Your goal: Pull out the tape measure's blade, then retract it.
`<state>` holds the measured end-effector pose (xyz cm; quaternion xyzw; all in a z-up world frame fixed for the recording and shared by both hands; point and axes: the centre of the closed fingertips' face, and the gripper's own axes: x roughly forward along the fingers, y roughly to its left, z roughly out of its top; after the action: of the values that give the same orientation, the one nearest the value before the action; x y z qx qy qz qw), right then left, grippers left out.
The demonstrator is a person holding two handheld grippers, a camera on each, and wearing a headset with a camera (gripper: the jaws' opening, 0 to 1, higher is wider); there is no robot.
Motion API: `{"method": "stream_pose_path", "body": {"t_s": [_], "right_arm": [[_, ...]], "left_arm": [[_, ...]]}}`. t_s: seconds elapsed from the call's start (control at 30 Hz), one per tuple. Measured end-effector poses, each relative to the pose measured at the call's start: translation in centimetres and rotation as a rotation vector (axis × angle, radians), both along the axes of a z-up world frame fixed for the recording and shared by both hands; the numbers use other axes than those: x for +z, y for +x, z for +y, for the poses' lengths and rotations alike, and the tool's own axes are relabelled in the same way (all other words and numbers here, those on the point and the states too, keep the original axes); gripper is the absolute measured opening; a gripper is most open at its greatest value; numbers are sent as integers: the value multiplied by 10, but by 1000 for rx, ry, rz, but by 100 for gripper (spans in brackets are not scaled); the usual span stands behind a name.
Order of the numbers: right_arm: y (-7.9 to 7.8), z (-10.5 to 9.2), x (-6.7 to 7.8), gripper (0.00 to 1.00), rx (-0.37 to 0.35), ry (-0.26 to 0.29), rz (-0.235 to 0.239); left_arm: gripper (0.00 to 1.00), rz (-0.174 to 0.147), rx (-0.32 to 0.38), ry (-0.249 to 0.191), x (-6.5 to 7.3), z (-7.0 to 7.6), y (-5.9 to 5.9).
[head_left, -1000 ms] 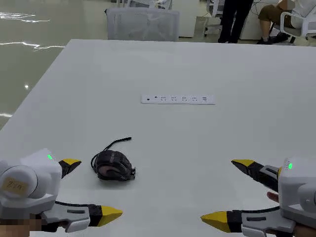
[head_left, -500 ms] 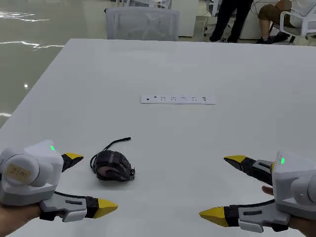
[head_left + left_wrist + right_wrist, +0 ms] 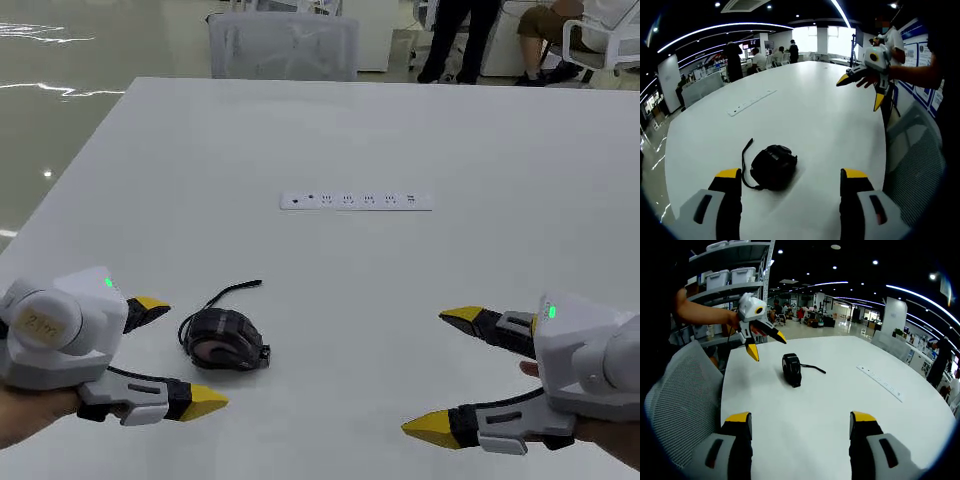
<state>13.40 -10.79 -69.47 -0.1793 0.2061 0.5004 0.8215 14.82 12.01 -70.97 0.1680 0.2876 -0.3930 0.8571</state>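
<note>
1. Head view: the tape (image 3: 226,340) lies on its side on the white table (image 3: 350,130), just ahead of the left gripper (image 3: 188,353). That gripper's jaws stand wide and hold nothing. The right gripper (image 3: 437,370) is well apart to the right, jaws also wide and empty.
2. No blade shows outside the case, so I judge the pull not yet begun.
3. The case looks rounded and smooth. A loose or off-centre pinch by the left jaws could let it twist or slip out once the blade is tugged.
4. The blade's hook is too small to make out. The right jaws could miss it, nip the case edge instead and drag the whole tape across the table.
5. The strap (image 3: 225,293) trails from the case toward the far side. A jaw closing over it would hold cord, not body.
6. On retraction, letting go all at once could whip the blade back and jolt the case free.
</note>
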Motion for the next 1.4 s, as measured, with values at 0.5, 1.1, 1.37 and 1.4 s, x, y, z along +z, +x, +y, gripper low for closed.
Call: {"method": "stream_pose_path", "body": {"t_s": [0.5,1.1,1.37,1.4], "right_arm": [[14,14,2,76,74,11,10],[38,27,-10,68,157,-21,8],[46,37,-22,64,205,-40,8],[47,38,-25,63,209,-42,6]], "left_arm": [[71,12,-113,73,-7,6,21],[61,53,-240,162,-24,12,39],[56,69,-315,199,-30,11,39],[55,71,-323,201,-30,10,39]]}}
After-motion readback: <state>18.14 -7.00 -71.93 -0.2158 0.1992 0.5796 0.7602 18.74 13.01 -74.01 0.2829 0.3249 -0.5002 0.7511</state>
